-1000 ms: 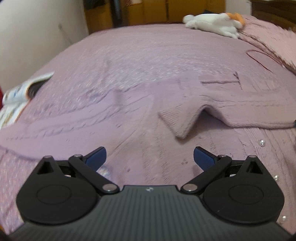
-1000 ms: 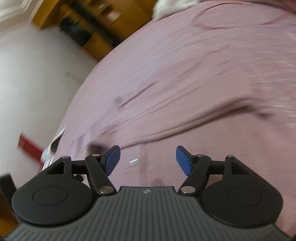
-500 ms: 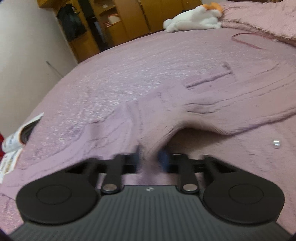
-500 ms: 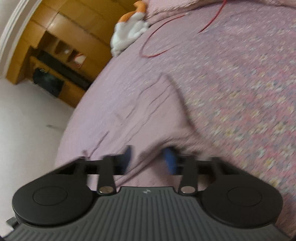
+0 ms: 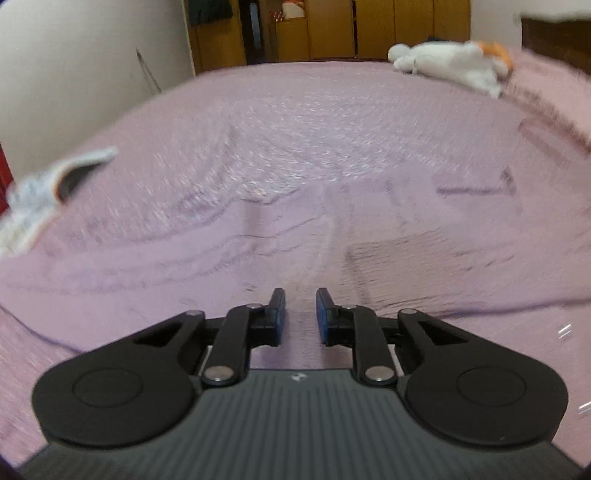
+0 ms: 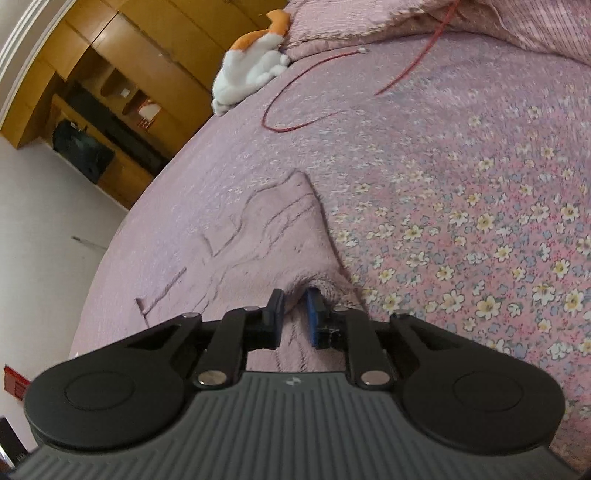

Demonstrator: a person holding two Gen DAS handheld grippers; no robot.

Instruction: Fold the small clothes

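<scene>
A pale pink knitted garment (image 5: 288, 240) lies spread on the pink floral bedspread (image 6: 480, 206). One ribbed sleeve end (image 5: 395, 254) rests folded over its body. My left gripper (image 5: 301, 314) hovers low over the garment. Its jaws are opening, and I see only flat cloth below the gap, nothing pinched. In the right wrist view the garment (image 6: 273, 229) runs away from me, and a bunched fold of its near edge rises between the fingers. My right gripper (image 6: 295, 317) is shut on that fold.
A white and orange plush toy (image 5: 450, 64) lies at the far end of the bed, also seen as the toy (image 6: 251, 74). A thin red cord (image 6: 306, 114) loops beside it. Printed paper (image 5: 48, 184) sits at the bed's left edge. Wooden cupboards (image 5: 332, 29) stand behind.
Both grippers went from wide open to nearly closed. The left one pinched the sleeve end, carried it over the garment, and now stands slightly apart. The right one closed on the garment's edge.
</scene>
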